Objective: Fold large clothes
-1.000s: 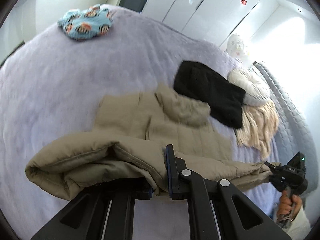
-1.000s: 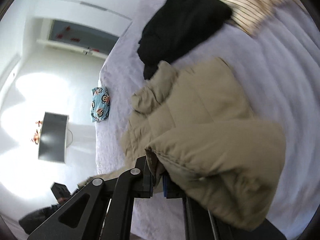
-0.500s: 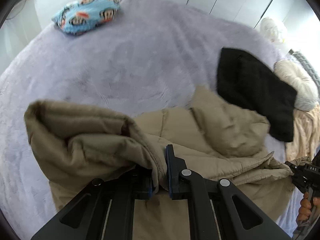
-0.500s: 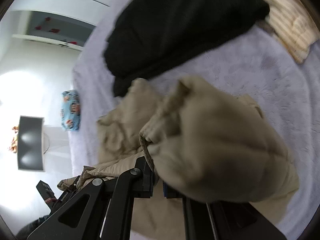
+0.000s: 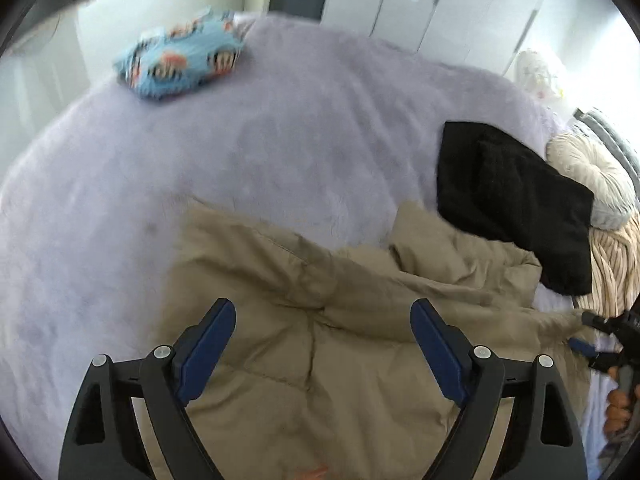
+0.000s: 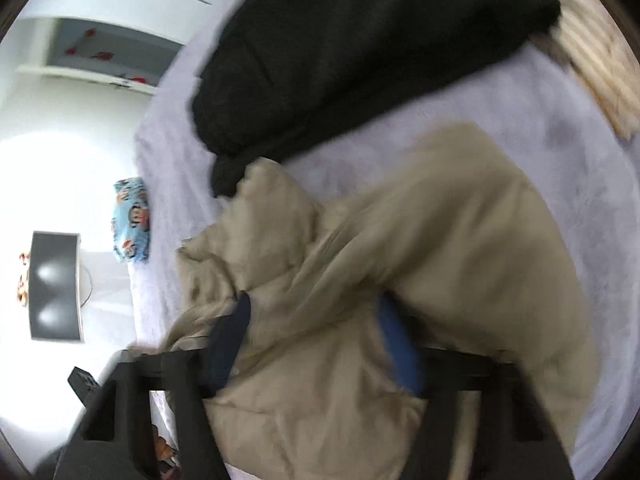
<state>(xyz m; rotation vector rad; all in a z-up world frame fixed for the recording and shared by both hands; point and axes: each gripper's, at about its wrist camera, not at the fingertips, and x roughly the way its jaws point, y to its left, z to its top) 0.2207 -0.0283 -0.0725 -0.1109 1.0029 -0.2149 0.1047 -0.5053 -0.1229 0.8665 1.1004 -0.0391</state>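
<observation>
Bed (image 5: 280, 152), lilac plush cover, carrying all garments. Tan padded jacket (image 5: 320, 340), rumpled, lying on the near part of the bed beneath both tools, its hood end touching the black garment (image 5: 516, 208). Black garment overlaps a cream striped knit (image 5: 616, 264) at the bed's right side. Blue cartoon-print cloth (image 5: 180, 60), far corner, well apart. Left tongs (image 5: 322, 350): spread wide above the jacket, gripping nothing. Right tongs (image 6: 316, 344): blurred, spread, jacket fabric bunched between the 2 fingers
</observation>
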